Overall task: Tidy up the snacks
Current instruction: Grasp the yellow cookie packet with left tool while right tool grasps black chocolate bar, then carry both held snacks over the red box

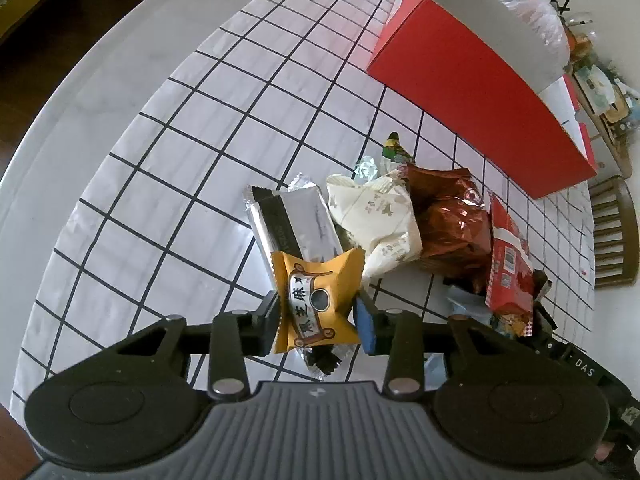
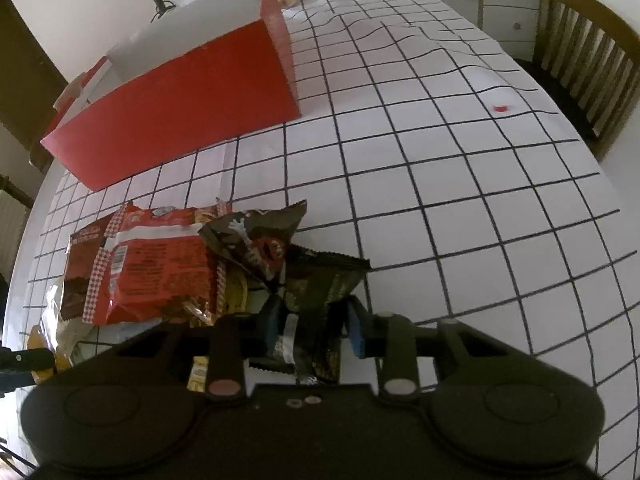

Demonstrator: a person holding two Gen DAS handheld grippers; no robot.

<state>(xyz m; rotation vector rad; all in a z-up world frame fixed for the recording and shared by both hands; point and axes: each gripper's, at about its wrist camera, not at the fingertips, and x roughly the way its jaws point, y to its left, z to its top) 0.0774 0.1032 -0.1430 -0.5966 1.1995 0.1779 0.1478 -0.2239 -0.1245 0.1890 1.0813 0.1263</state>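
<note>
yellow packet (image 1: 316, 300) pinched in left claw (image 1: 318, 320) — upright

Red box (image 1: 472, 76) top cut off

A small yellow snack packet (image 1: 316, 300) with a white banner of dark characters stands upright at the near end of a pile of snacks, leaning on a silver and black bar wrapper (image 1: 292, 224). Behind them lie a cream packet (image 1: 376, 220), a brown foil bag (image 1: 452, 220) and a red bag (image 1: 510, 272). A red box (image 1: 472, 80), open on top, stands well apart behind the pile.
</note>
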